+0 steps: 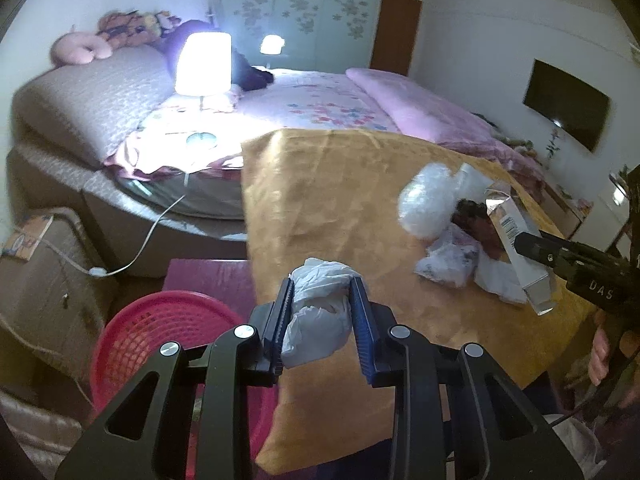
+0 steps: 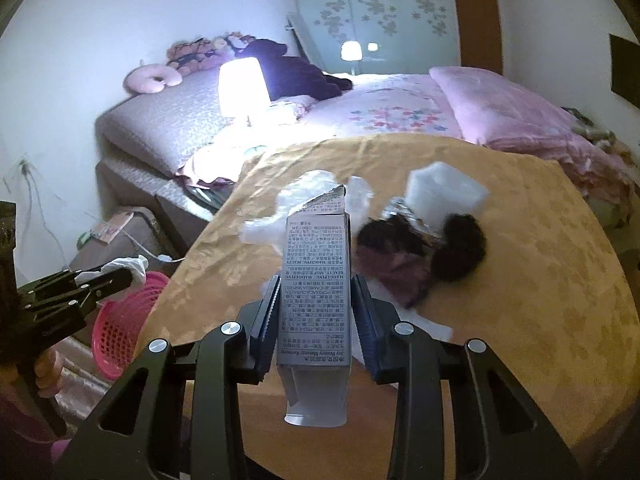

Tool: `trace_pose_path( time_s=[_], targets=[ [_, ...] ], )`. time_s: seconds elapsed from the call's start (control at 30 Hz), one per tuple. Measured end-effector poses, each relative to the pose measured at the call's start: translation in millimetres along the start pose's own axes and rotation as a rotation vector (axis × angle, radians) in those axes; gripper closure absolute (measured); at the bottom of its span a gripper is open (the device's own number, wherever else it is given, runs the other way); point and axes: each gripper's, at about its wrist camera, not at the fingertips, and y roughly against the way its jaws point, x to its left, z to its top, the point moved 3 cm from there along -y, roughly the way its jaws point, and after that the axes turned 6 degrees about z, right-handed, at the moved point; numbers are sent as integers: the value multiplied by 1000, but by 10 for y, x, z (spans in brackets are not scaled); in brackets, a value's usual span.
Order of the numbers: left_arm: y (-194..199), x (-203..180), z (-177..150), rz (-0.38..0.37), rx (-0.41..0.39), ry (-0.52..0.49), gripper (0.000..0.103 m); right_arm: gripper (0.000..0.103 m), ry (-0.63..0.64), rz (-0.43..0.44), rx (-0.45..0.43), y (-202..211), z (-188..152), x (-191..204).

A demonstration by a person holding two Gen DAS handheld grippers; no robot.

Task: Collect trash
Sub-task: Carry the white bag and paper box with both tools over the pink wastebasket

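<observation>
The left hand-held gripper (image 1: 322, 312) has its blue-padded jaws closed onto a crumpled white wad (image 1: 320, 320) of paper or plastic (I can't tell which), held above the near-left edge of the counter (image 1: 320, 200) with its gold-patterned cloth. Just beyond that edge, low on the left, stands a pink basket (image 1: 160, 332). The right hand-held gripper (image 2: 316, 312) is clamped on a tall white carton (image 2: 316, 280) covered in small print, its torn top pointing away toward the far side. The carton is over the middle of the counter, close to the rest of the litter: a bunch of clear plastic wrap (image 1: 428, 204) on the far side, dark fuzzy clumps (image 2: 460, 248) to the right, and a maroon scrap (image 2: 396, 276) beside them with white crumpled paper (image 1: 448, 260) nearby. Behind the counter is a bed (image 2: 400, 112) with pink bedding, and a lit lamp (image 1: 203, 64) at far left.
</observation>
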Motion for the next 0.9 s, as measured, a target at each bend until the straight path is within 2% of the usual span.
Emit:
trace_pose_path(
  time_s=[0.13, 0.33, 0.6, 0.9],
  targets=[
    [91, 226, -34, 45, -4, 54, 76, 69, 31, 33, 3, -93, 52, 184],
    [272, 591, -127, 173, -17, 124, 76, 69, 92, 86, 10, -195, 97, 532],
    [317, 998, -369, 289, 31, 214, 76, 69, 167, 188, 78, -487, 69, 1025],
    [191, 1233, -496, 327, 72, 264, 76, 69, 224, 299, 174, -805, -6, 1575]
  ],
)
